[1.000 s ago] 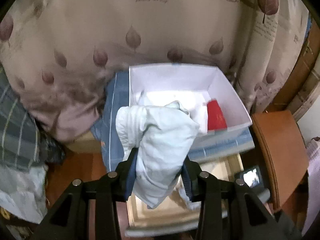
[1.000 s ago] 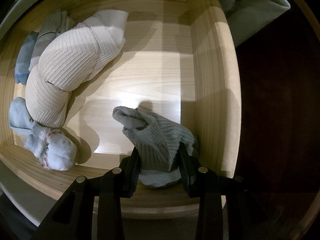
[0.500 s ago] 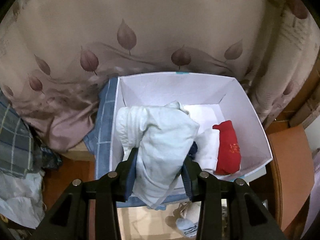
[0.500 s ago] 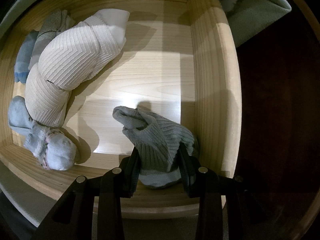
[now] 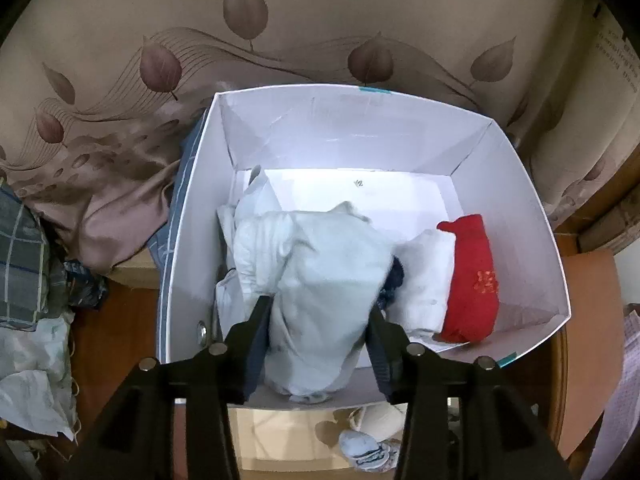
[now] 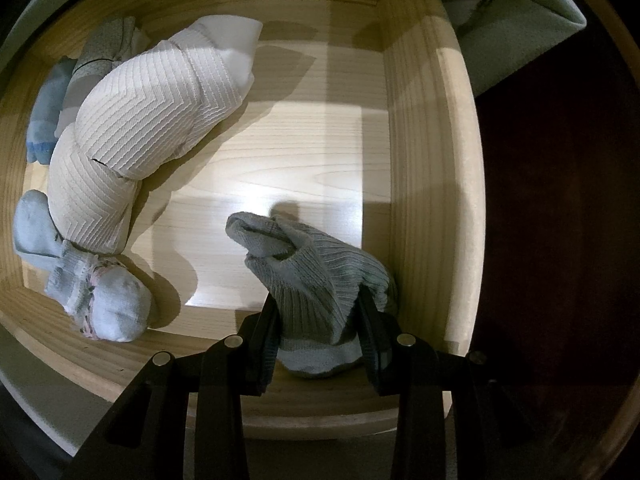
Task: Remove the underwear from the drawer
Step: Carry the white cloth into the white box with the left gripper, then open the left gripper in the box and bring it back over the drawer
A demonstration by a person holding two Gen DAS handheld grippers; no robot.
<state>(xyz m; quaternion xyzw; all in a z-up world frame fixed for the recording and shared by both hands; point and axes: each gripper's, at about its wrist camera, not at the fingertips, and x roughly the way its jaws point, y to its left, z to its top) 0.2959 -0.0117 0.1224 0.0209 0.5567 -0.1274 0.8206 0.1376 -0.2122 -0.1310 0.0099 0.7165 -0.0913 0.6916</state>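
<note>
My left gripper (image 5: 318, 312) is shut on a pale white-blue underwear bundle (image 5: 320, 276) and holds it over the near side of a white box (image 5: 516, 184). The box holds a red folded garment (image 5: 472, 280) and white folded pieces (image 5: 426, 276). My right gripper (image 6: 318, 312) is shut on a grey ribbed rolled garment (image 6: 308, 268) in the near right corner of the open wooden drawer (image 6: 424, 160). A large white ribbed roll (image 6: 148, 120) lies at the drawer's left.
Small pale blue rolled items (image 6: 108, 300) and grey-blue ones (image 6: 52, 112) lie along the drawer's left side. A leaf-patterned bed cover (image 5: 320, 32) lies behind the box. Plaid cloth (image 5: 20, 264) and bags are at the left. Part of the drawer (image 5: 288, 440) shows below the box.
My left gripper has carried the pale bundle forward from above the drawer to over the white box. My right gripper has stayed in place on the grey garment.
</note>
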